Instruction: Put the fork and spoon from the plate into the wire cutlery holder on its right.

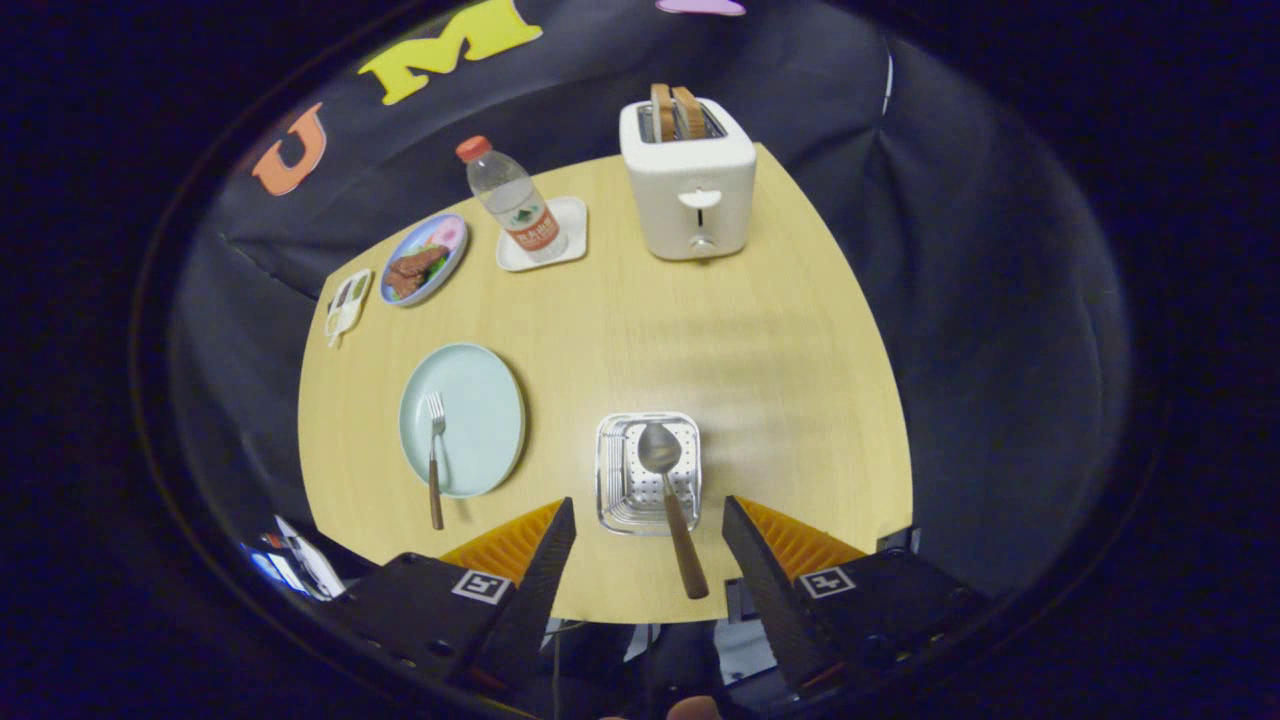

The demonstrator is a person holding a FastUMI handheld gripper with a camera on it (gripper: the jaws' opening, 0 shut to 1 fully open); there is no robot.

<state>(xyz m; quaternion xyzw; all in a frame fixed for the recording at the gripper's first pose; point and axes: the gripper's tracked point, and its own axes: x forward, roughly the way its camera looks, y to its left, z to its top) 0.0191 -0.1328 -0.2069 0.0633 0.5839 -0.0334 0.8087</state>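
The wire cutlery holder (pixel 647 472) stands on the table just ahead of my fingers. A spoon (pixel 672 510) with a brown handle rests in it, bowl down inside the basket. Its handle leans back toward me through the gap between the fingers and touches neither. My gripper (pixel 648 505) is open and wide, with nothing pressed between its fingers. To the left of the holder lies a pale blue plate (pixel 480 400). On it is the fork (pixel 435 455), tines pointing away, its brown handle overhanging the plate's near rim onto the table.
On the round wooden table (pixel 760 360), a white toaster (pixel 690 175) with bread slices stands at the far side. A water bottle (pixel 512 200) sits on a white coaster, with a plate of food (pixel 425 260) and a small dish (pixel 346 305) to its left.
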